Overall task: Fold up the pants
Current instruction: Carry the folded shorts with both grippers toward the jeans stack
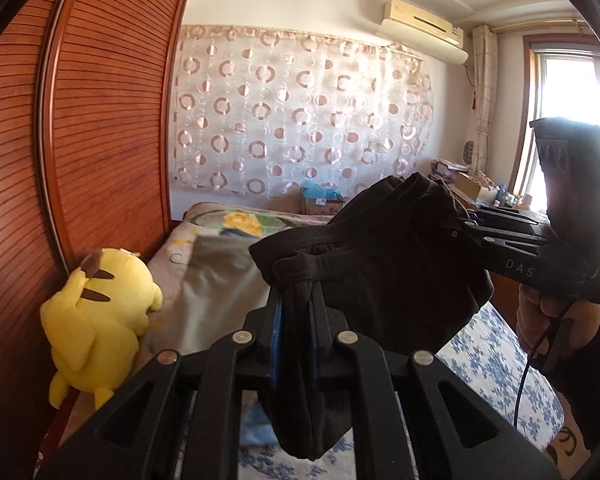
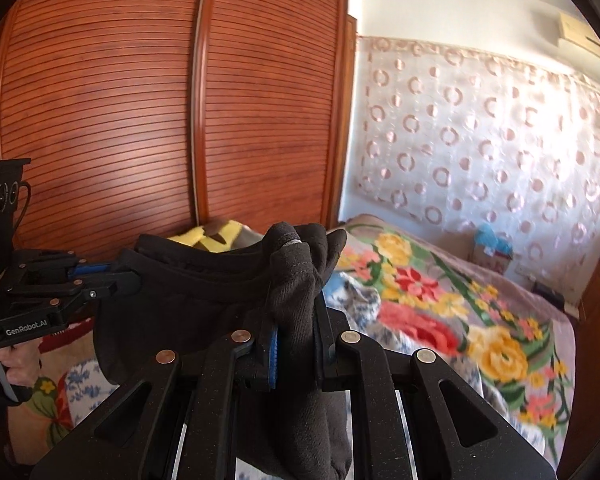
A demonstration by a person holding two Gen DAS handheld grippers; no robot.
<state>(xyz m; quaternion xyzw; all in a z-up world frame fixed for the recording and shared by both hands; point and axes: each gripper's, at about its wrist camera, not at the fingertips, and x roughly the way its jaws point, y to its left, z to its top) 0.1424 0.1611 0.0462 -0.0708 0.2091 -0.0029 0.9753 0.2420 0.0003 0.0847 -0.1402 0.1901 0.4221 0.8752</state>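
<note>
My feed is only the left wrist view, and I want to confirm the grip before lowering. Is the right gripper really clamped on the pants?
Observer: Yes. In the right wrist view the right gripper is shut on a bunched edge of the black pants.
Operator: What lies beyond that side?
Observer: A floral blanket covers the bed.
Operator: Any brand marking on my left gripper?
Observer: Its body reads GenRobot.AI; the left gripper is shut on the pants too.

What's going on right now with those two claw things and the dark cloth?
Left gripper and right gripper both shut on the pants. Pants held up above the bed. Nothing between them.
</note>
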